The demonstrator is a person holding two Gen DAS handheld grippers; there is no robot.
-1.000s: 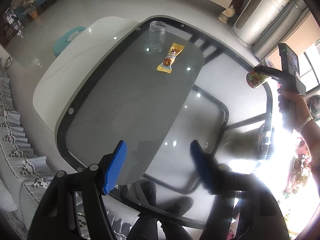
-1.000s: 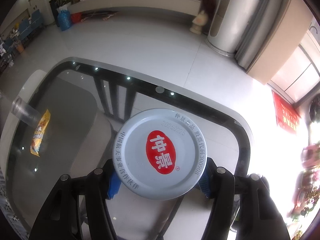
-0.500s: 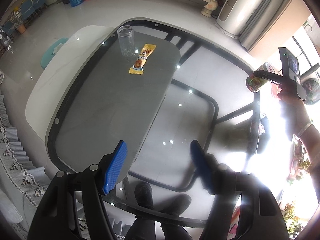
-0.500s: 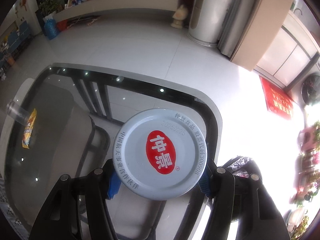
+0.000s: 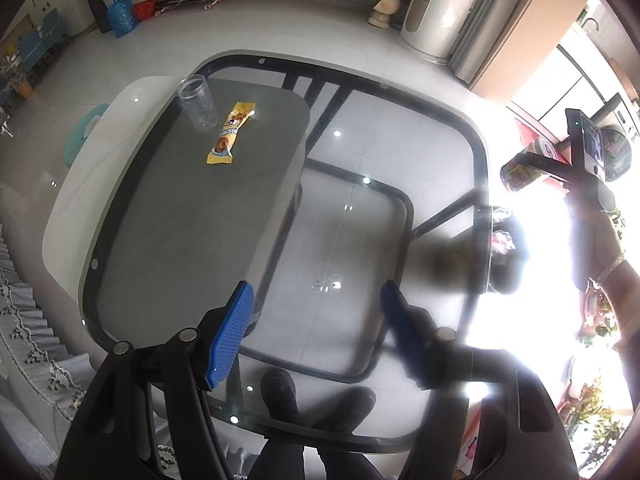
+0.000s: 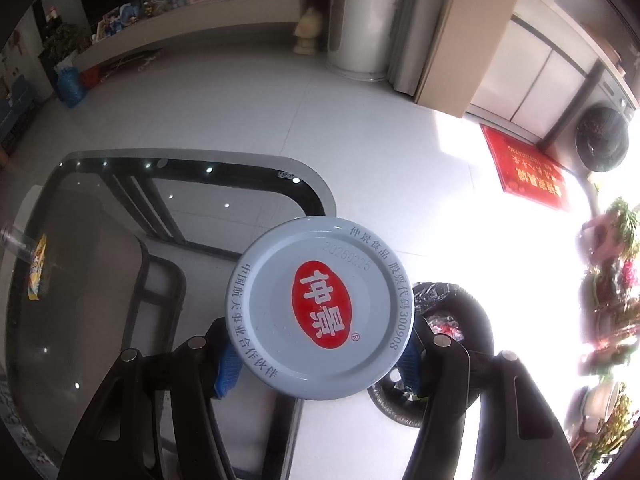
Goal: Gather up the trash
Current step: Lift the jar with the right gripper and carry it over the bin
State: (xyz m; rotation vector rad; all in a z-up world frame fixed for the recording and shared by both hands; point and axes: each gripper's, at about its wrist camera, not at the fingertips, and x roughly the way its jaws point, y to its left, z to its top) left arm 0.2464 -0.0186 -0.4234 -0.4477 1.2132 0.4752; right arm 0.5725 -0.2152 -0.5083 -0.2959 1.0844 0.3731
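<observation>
While jar (image 6: 320,308) clears table edge (image 6: 316,188), bin (image 6: 460,304) beneath.

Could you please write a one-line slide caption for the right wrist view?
Right gripper grips a lidded jar above a lined bin beside the glass table.

Below me: a glass table (image 5: 476,148) with rounded corners, a dark band along its edge and a dark frame under the pane, tiled floor (image 5: 280,16) visible through it. On its far left part I note a clear plastic jar (image 5: 198,103), upright and uncapped, with a yellow snack wrapper (image 5: 231,133) lying flat just beside it.
</observation>
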